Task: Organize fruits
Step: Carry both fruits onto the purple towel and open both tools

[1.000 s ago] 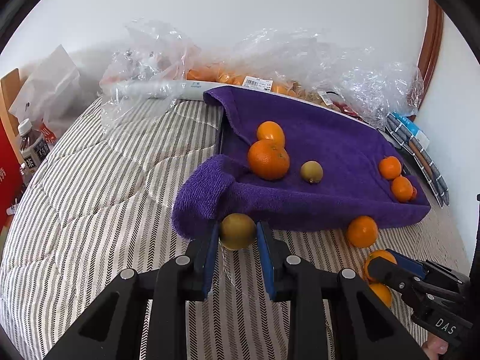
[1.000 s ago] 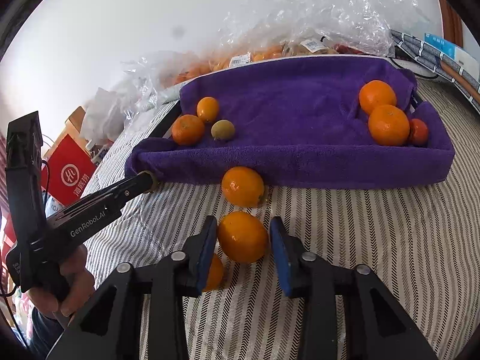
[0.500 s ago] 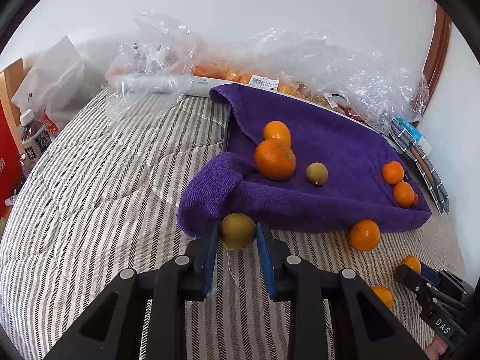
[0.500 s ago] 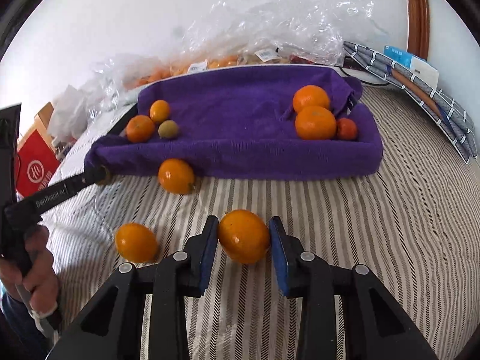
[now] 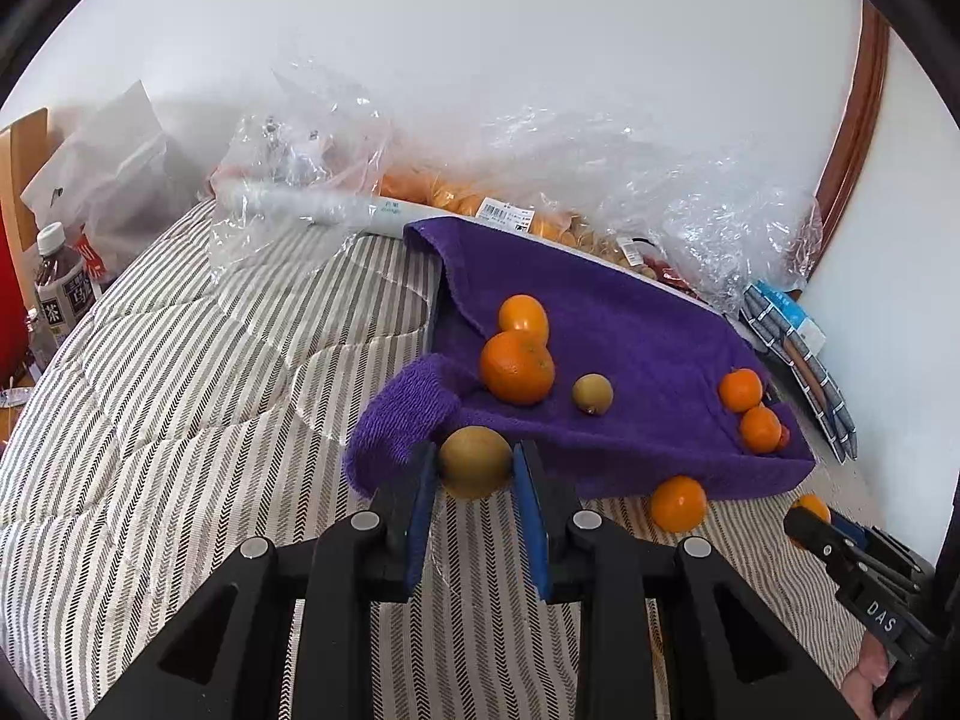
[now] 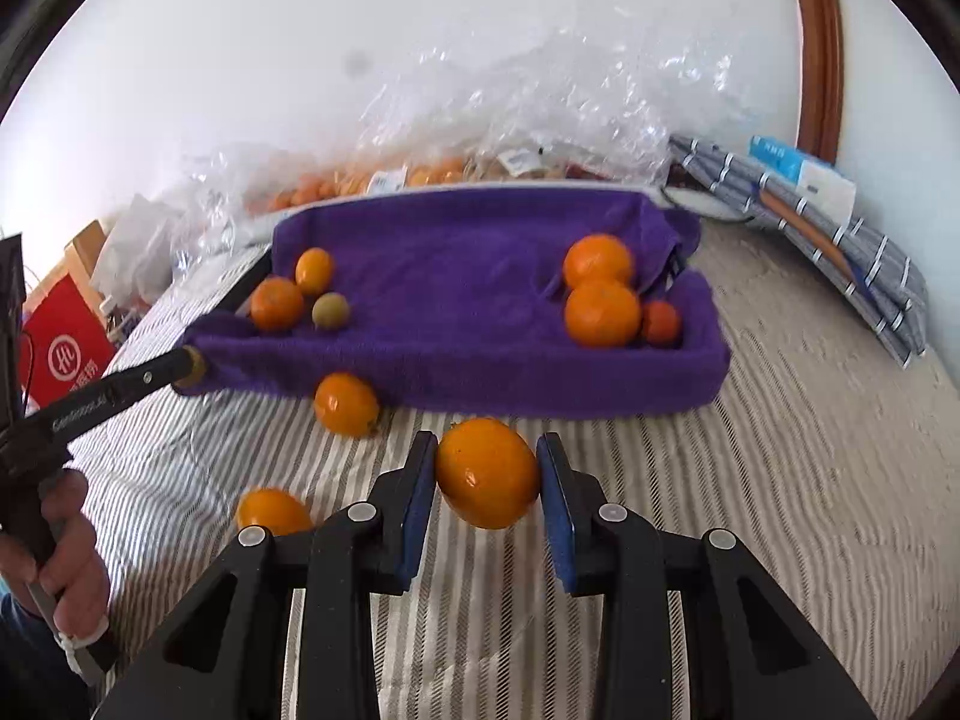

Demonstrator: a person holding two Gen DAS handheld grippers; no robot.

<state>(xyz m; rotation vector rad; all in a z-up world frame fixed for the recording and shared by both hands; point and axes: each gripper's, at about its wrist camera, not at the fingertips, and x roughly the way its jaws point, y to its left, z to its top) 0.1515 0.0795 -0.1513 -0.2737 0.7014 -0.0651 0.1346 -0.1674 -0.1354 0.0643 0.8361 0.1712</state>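
Across the striped quilt [image 6: 780,480] my right gripper [image 6: 487,474], clamping a glossy orange [image 6: 487,471], has lifted it toward the purple towel-lined tray [image 6: 540,384], while my left gripper [image 5: 474,468] holds a greenish-brown round fruit [image 5: 474,461] at the tray's corner.

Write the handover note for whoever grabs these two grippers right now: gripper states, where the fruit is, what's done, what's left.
Left gripper: shut on a brown-green fruit, at the near left corner of the purple towel-lined tray.
Right gripper: shut on an orange, in front of the tray's near wall.
Done: in the tray, left end holds two oranges and a small green fruit; right end holds two oranges and a small red fruit.
Left: place both held fruits, probably each with its like; then two loose oranges on the bedcover.
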